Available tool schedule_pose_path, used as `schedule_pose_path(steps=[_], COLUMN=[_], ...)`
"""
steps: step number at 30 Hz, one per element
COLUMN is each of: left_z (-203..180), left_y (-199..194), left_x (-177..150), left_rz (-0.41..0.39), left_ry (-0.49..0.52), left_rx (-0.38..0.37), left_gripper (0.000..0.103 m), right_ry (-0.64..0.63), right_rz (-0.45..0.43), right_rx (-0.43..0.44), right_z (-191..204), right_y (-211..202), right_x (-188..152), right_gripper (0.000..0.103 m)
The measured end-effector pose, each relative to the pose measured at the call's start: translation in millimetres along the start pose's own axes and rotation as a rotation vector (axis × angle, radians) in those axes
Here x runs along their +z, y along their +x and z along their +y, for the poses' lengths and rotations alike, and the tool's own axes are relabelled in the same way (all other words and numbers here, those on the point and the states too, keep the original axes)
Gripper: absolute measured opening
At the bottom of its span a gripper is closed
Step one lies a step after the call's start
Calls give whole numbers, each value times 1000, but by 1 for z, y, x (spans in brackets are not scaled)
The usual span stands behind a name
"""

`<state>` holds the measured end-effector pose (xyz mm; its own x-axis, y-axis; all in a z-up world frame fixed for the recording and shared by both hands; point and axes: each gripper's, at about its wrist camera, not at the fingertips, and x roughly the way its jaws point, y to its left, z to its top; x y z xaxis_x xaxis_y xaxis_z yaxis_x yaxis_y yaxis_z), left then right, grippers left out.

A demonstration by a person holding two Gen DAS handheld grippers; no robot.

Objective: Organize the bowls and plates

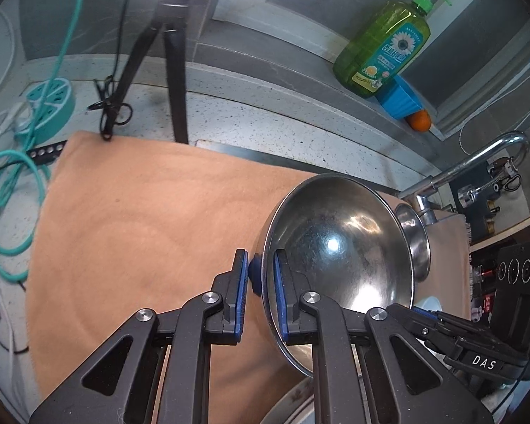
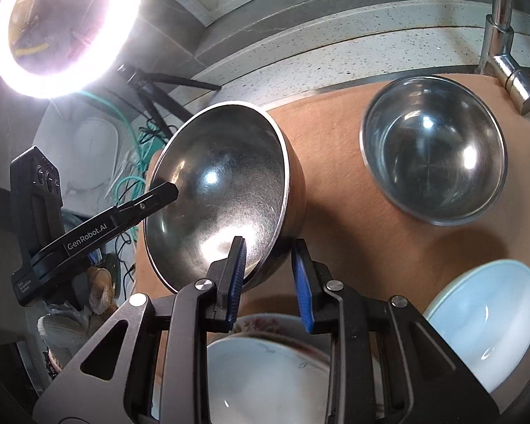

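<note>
A steel bowl hangs tilted above the orange cloth. My left gripper is shut on its rim, one blue pad inside and one outside. In the right wrist view the same steel bowl tips towards the camera. My right gripper is shut on its near wall, the left pad inside and the right pad against the outside. The left gripper grips the opposite rim. A second steel bowl rests upright on the cloth. A light blue bowl and a white plate with a flowered rim lie nearer.
A chrome tap stands beside the second bowl. A tripod and teal cables occupy the counter left of the cloth. A green detergent bottle, a blue cup and an orange sit on the back ledge. A ring light glares.
</note>
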<state>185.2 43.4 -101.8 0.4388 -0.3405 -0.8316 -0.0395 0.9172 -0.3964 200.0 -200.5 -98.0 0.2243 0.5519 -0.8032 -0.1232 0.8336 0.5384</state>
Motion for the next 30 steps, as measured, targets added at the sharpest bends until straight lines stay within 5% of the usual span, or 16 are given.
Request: schedule_pose_path(steps=[30], left_z=[101], left_y=[-92], left_x=[-127], left_rz=[-66], left_ry=[-163], left_rx=[104], left_gripper=[13], right_ry=[-210], right_rz=[195], right_rx=[52], right_z=[113], right_y=[59], right_x=[-108], right_gripper=[27])
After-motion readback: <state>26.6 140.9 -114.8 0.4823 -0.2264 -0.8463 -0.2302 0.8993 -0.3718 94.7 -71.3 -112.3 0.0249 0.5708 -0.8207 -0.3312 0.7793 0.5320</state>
